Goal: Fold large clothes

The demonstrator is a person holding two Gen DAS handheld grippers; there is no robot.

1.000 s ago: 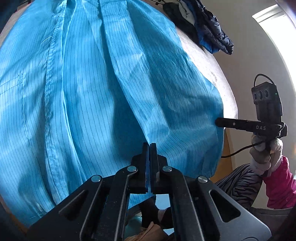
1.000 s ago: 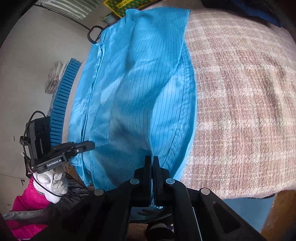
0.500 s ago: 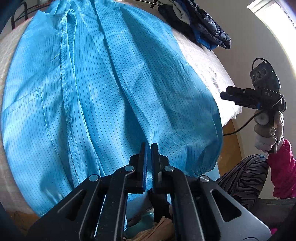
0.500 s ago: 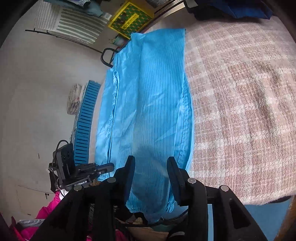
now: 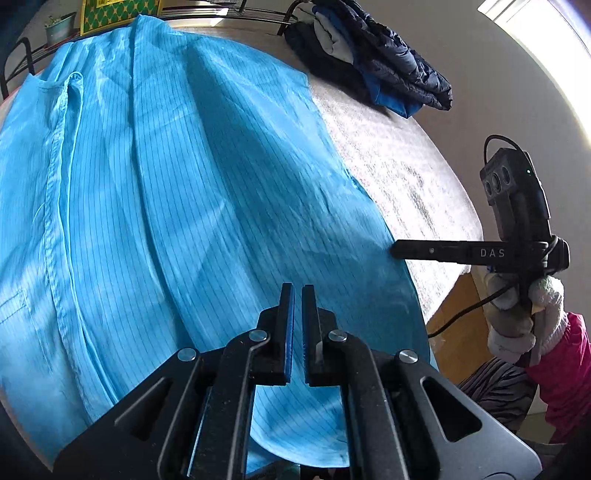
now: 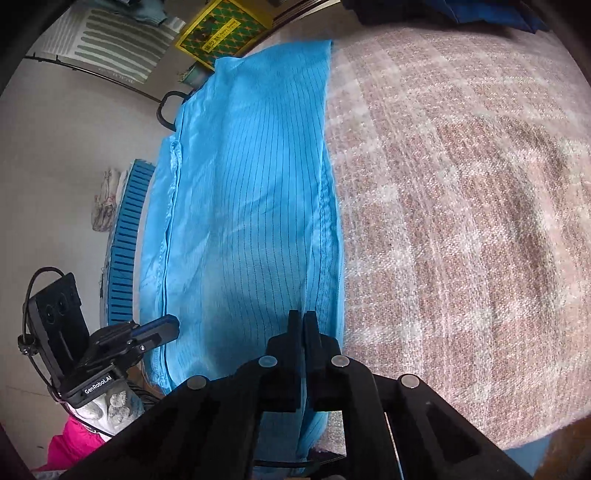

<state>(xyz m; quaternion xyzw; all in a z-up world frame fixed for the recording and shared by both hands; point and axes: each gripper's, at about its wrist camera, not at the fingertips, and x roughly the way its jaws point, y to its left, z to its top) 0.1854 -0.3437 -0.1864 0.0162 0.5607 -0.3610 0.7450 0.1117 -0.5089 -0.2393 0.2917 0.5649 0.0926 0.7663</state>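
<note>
A large light-blue pinstriped garment (image 5: pixel 184 184) lies spread lengthwise on the checked table cover (image 6: pixel 461 221), its near end hanging over the table edge. My left gripper (image 5: pixel 297 291) hovers above the garment's near part, shut, with nothing between its fingers. In the right wrist view the left gripper (image 6: pixel 162 330) sits at the garment's (image 6: pixel 251 203) left edge. My right gripper (image 6: pixel 303 314) has its jaws closing to shut on the garment's right-hand seam. From the left wrist view, the right gripper (image 5: pixel 394 252) meets the cloth's right edge, where a crease runs into it.
A pile of dark and blue clothes (image 5: pixel 369 66) lies at the far right of the table. A gloved hand (image 5: pixel 517 317) with a pink sleeve holds the right gripper. A blue slatted item (image 6: pixel 125 251) stands beyond the table's left side. A yellow-green box (image 6: pixel 221 29) is behind.
The left gripper let go of the tented fold and rose away from it. The right gripper opened, then shut again at the garment's right edge. The cloth now lies flatter.
</note>
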